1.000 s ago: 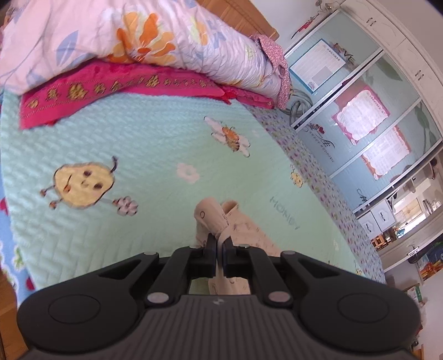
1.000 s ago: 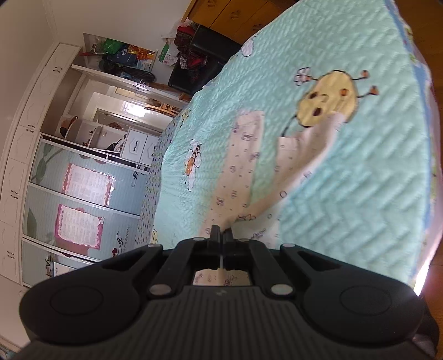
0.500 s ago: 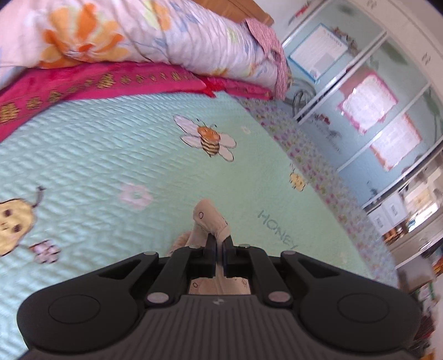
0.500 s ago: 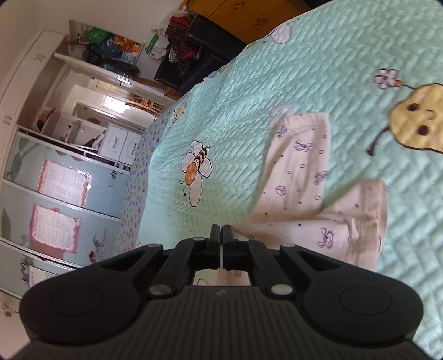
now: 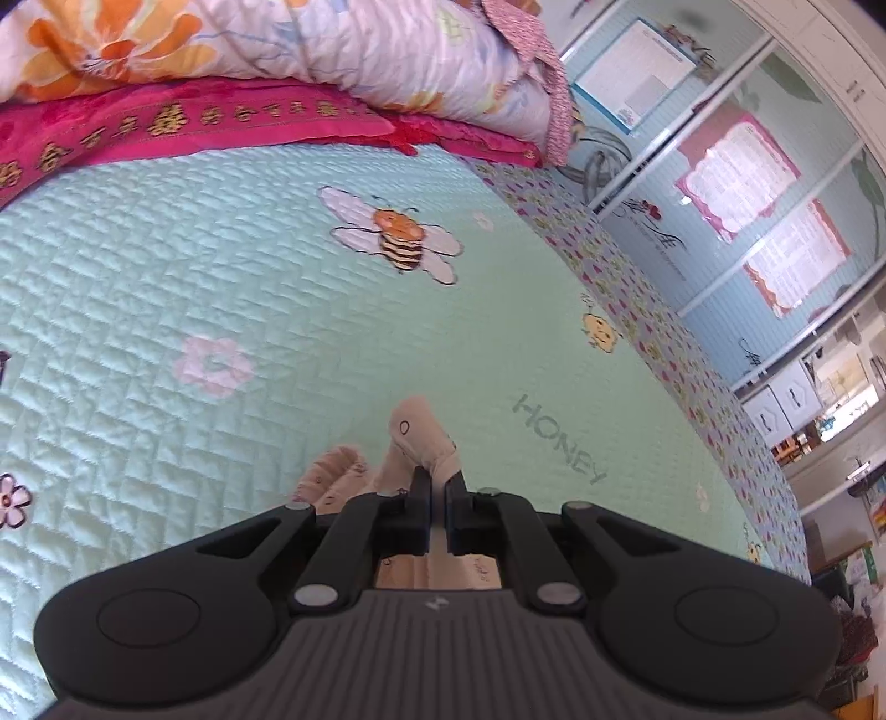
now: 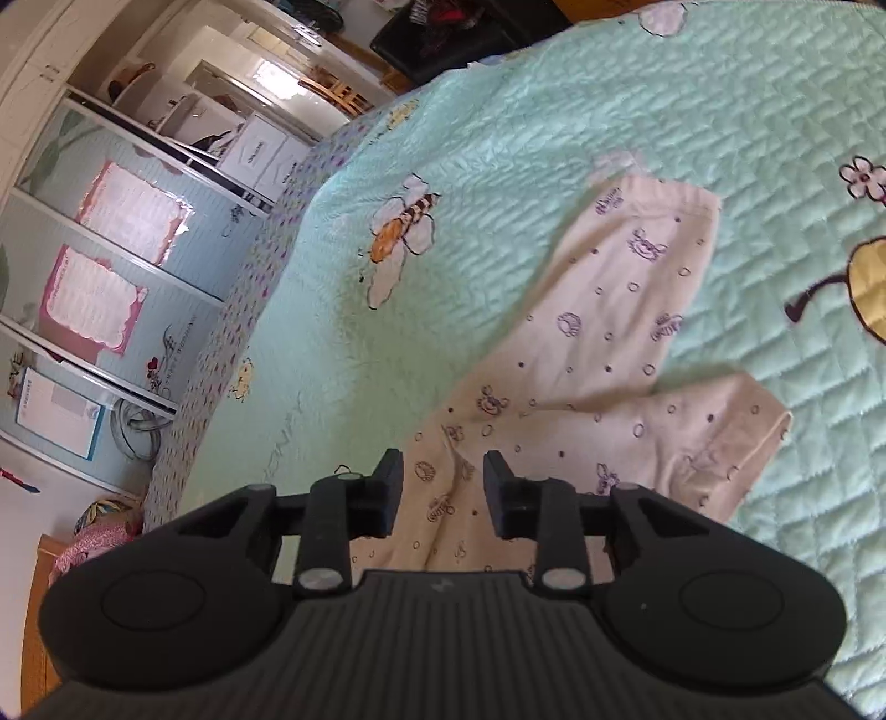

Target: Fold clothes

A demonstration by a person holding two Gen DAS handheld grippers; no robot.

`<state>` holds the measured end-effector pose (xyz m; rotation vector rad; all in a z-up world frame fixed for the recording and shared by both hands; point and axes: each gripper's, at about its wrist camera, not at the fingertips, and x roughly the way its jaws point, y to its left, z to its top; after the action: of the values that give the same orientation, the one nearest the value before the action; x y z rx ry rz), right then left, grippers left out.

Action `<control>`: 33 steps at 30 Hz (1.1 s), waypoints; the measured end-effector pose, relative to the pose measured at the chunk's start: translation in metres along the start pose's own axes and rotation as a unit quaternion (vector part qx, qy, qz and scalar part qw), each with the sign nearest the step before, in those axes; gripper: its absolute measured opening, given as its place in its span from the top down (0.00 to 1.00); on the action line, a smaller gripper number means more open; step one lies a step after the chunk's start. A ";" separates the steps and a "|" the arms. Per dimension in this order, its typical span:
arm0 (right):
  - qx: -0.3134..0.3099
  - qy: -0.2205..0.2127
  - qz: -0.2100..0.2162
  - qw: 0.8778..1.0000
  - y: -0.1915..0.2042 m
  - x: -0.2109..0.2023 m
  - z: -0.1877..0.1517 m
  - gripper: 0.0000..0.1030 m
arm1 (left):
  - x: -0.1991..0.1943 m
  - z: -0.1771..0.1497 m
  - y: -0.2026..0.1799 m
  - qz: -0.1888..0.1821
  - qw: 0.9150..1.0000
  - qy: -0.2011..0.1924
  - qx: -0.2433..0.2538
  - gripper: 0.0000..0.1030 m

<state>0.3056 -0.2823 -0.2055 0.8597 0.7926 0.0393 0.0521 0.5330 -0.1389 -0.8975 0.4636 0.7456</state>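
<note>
The little cream pants (image 6: 603, 354) with tiny purple pictures lie mostly flat just past the right tool's tips, both legs pointing away. One bunched end (image 5: 415, 443) sticks up past the left tool's tips.

Home bedroom, I'm working over a bed. Mint green quilted bedspread (image 5: 277, 288) covers it, kid-style print: bee (image 5: 396, 235), flowers, the word "HONEY" (image 5: 556, 446), floral border strip along the edge. At the far end of my left view, a rolled floral duvet (image 5: 277, 44) sits on a magenta blanket (image 5: 194, 124) with gold pattern. To the right, a built-in wardrobe with pale blue sliding doors (image 5: 736, 183), pink-framed sheets stuck on them, white cupboards above. My right view shows the same wardrobe (image 6: 111, 249) on the left, open shelves with storage boxes (image 6: 260, 152) further off, a black seat piled with clothes (image 6: 443, 27), and wooden furniture at the far end.
</note>
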 end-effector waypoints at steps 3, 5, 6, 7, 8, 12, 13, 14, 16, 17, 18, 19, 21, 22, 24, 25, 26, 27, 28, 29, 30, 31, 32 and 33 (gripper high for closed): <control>-0.135 -0.012 -0.057 0.989 0.025 -0.010 -0.011 0.65 | -0.004 -0.001 0.000 0.000 1.000 0.000 0.009 0.96; -0.268 -0.028 -0.115 0.956 0.043 -0.017 -0.031 0.55 | -0.006 -0.002 0.001 -0.001 1.000 -0.003 0.009 0.96; -0.332 -0.032 -0.142 0.932 0.048 -0.019 -0.047 0.52 | -0.006 -0.002 0.002 -0.001 1.000 -0.002 0.007 0.96; -0.394 -0.033 -0.162 0.904 0.049 -0.020 -0.066 0.52 | -0.006 -0.003 0.002 -0.002 1.000 -0.002 0.005 0.96; -0.453 -0.035 -0.180 0.872 0.049 -0.021 -0.086 0.52 | -0.006 -0.004 0.002 -0.001 1.000 -0.001 0.005 0.96; -0.610 -0.073 -0.232 0.755 0.026 -0.024 -0.153 0.52 | -0.007 -0.007 0.000 0.001 1.000 0.001 0.009 0.96; -0.631 -0.075 -0.235 0.736 0.020 -0.021 -0.163 0.53 | -0.007 -0.007 0.000 0.002 1.000 0.000 0.010 0.96; -0.652 -0.079 -0.238 0.716 0.016 -0.018 -0.171 0.53 | -0.008 -0.007 0.000 0.003 1.000 0.000 0.010 0.96; -0.687 -0.095 -0.247 0.677 0.012 -0.011 -0.180 0.53 | -0.009 -0.007 0.001 0.007 1.000 -0.002 0.009 0.96; -0.700 -0.103 -0.252 0.660 0.012 -0.007 -0.182 0.54 | -0.009 -0.007 0.002 0.009 1.000 -0.003 0.008 0.96; -0.702 -0.105 -0.260 0.655 0.013 -0.004 -0.178 0.58 | -0.009 -0.007 0.003 0.011 1.000 -0.004 0.008 0.96; -0.703 -0.107 -0.267 0.650 0.013 -0.001 -0.174 0.75 | -0.009 -0.007 0.004 0.012 1.000 -0.004 0.008 0.96; -0.702 -0.105 -0.272 0.649 0.014 0.001 -0.165 0.98 | -0.009 -0.006 0.005 0.015 1.000 -0.004 0.008 0.96; -0.701 -0.104 -0.272 0.651 0.014 0.001 -0.160 0.98 | -0.009 -0.006 0.006 0.016 1.000 -0.004 0.008 0.96; -0.699 -0.114 -0.268 0.653 0.016 -0.004 -0.152 0.98 | -0.008 -0.005 0.007 0.016 1.000 -0.004 0.008 0.96; -0.697 -0.119 -0.266 0.655 0.017 -0.006 -0.148 0.98 | -0.007 -0.004 0.007 0.015 1.000 -0.004 0.008 0.96; -0.692 -0.124 -0.267 0.659 0.019 -0.008 -0.141 0.98 | -0.007 -0.003 0.006 0.015 1.000 -0.005 0.008 0.96; -0.684 -0.127 -0.267 0.667 0.023 -0.009 -0.132 0.98 | -0.007 -0.002 0.005 0.013 1.000 -0.005 0.006 0.96; -0.676 -0.131 -0.268 0.674 0.027 -0.009 -0.122 0.98 | -0.007 0.000 0.004 0.010 1.000 -0.006 0.004 0.96; -0.670 -0.136 -0.271 0.678 0.032 -0.010 -0.111 0.98 | -0.007 0.001 0.003 0.008 1.000 -0.007 0.002 0.96; -0.665 -0.140 -0.273 0.680 0.035 -0.008 -0.100 0.98 | -0.007 0.003 0.001 0.005 1.000 -0.008 -0.001 0.96; -0.661 -0.143 -0.277 0.682 0.039 -0.007 -0.089 0.98 | -0.008 0.005 0.000 0.003 1.000 -0.009 -0.005 0.96; -0.657 -0.146 -0.281 0.685 0.043 -0.005 -0.077 0.98 | -0.007 0.007 -0.001 0.001 1.000 -0.011 -0.010 0.96; -0.651 -0.147 -0.285 0.688 0.046 -0.002 -0.064 0.98 | -0.006 0.010 -0.003 -0.001 1.000 -0.010 -0.015 0.96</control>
<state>0.2754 -0.2098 -0.1975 -0.7620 0.4935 -0.0844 0.0506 0.5378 -0.1283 -0.9172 0.4344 0.7621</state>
